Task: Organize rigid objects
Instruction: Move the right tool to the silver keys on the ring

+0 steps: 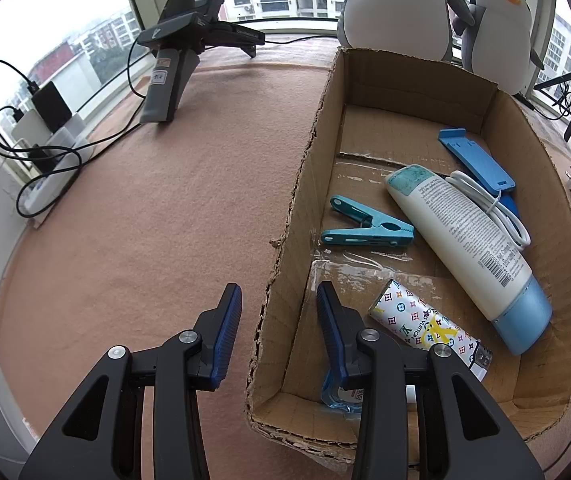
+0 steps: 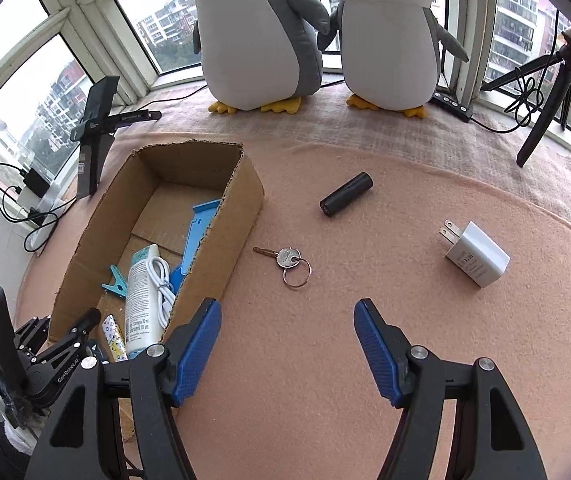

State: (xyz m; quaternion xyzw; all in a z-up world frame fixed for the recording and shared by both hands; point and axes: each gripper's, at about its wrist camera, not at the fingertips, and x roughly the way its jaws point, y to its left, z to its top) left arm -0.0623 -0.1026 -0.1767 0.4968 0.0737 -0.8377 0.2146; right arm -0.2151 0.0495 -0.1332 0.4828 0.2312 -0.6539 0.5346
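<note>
Two grippers: both empty, jaws spread apart.
left gripper (image 1: 278,322): wide open, holds nothing; straddles the near-left wall of the cardboard box (image 1: 297,184), one finger outside over the cloth, the other inside the box.
right gripper (image 2: 287,338): wide open, holds nothing; hovers over bare cloth, to the right of the box.
box contents: teal clothespin (image 1: 365,224), white lotion tube with blue cap (image 1: 465,248), coiled white cable (image 1: 493,208) lying on the tube, blue plastic stand (image 1: 475,164) under the cable, patterned small pack (image 1: 429,326) just beside the inner finger, clear-blue packet (image 1: 335,394) in the near corner, partly hidden by that finger.
still on cloth: key on a ring (image 2: 285,260) ahead of the right gripper, closest to it; black cylinder (image 2: 345,194) farther back; white charger plug (image 2: 475,254) off to the right, well apart from the key.
in the way, left: torn box wall sits between the left fingers.
in the way, right: nothing between the fingers and the key.
surface: pink felt cloth (image 2: 365,320) over the table.
around: two penguin plushies (image 2: 257,40) at the window behind the box; black handheld device on a stand (image 1: 181,40) far left; power strip with cables (image 1: 45,152) at the left edge; black tripod (image 2: 545,100) far right.
</note>
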